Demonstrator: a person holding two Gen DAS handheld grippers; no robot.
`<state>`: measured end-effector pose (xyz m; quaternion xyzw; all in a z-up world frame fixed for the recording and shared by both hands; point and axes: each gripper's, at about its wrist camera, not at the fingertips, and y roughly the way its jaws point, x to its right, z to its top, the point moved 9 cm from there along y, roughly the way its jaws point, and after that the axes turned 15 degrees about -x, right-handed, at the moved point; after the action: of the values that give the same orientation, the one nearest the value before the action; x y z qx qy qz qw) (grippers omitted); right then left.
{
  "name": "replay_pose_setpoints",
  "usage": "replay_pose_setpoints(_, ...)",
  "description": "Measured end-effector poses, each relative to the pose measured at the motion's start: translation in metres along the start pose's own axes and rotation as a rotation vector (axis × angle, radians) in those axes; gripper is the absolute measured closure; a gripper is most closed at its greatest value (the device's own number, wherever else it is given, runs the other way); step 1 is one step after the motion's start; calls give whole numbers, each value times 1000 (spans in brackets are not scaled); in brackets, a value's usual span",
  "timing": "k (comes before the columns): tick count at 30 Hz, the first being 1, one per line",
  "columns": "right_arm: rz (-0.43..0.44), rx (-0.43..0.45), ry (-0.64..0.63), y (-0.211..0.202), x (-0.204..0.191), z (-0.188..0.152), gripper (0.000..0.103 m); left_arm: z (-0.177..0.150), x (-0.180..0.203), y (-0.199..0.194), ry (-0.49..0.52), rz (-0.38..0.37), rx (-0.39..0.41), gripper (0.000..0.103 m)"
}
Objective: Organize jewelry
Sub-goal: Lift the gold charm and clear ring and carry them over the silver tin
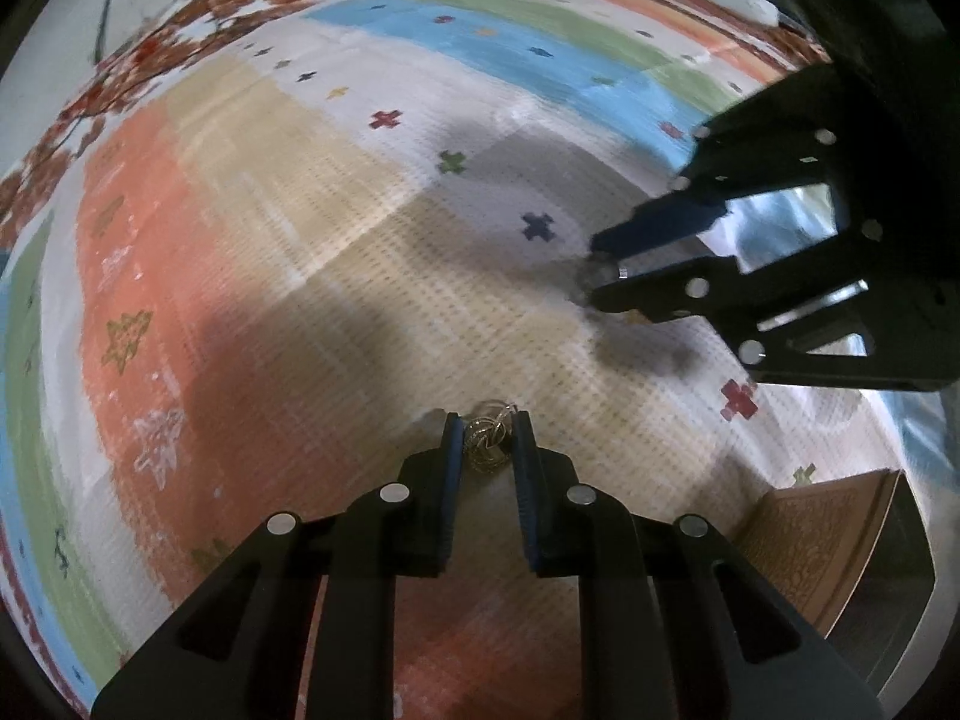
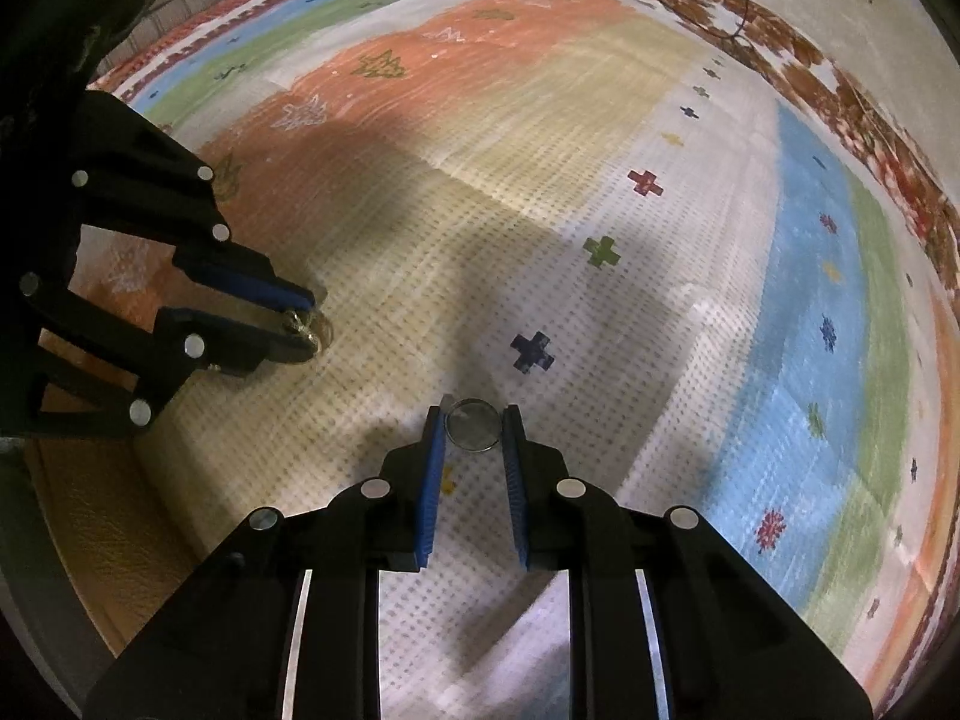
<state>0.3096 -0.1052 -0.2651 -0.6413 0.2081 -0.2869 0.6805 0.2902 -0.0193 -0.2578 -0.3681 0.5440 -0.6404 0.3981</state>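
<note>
Both hand-held grippers are loaded and held over a patterned rug (image 1: 252, 276) of orange, tan, blue and green blocks with small cross motifs.

Left hand-held gripper (image 1: 487, 441): closed on a gold earring (image 1: 489, 444), a small cluster of interlocked gold loops pinched between the blue pads. A thin wire loop pokes out past the fingertips. The right wrist view shows the same piece at the tips of the left tool, low and close to the rug.

Right hand-held gripper (image 2: 473, 426): closed on a silver ring (image 2: 473, 425), a thin round hoop held edge to edge between the pads, the rug showing through its middle.

Step in hand, as judged: carry phase. Each piece is already picked up and not yet put away. A brown embossed box (image 1: 834, 540) sits at the lower right of the left view; it is likely the destination, though that is a guess.

Next move calls for: bringing each piece over its holder, lowering it gently, and easing the grip without flinging so light an item.

Hard to make out: the box is cut off by the frame edge, its inside unseen. Whether the earring has a hook or a post cannot be told. Whether the earring touches the rug cannot be told. Deep shadow covers the rug's middle.
</note>
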Motion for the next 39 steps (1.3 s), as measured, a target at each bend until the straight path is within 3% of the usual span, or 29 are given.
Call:
replay_pose_setpoints(21,-43,4,154,-36,2,-16,83,-19,-19,-44,-188,81,24,87)
replay_pose_setpoints(27,-61,20,224,-52,5,-21,83,-23,-12,-62,-229,65,50,87)
replay_pose_setpoints(34,-47,32,306,-66,4,-29,83,-27,-2,-86,-289,105,76,87)
replay_pose_setpoints(39,-48,51,336,-79,-3,-31,83,-37,-4,-97,-395,93,73,87)
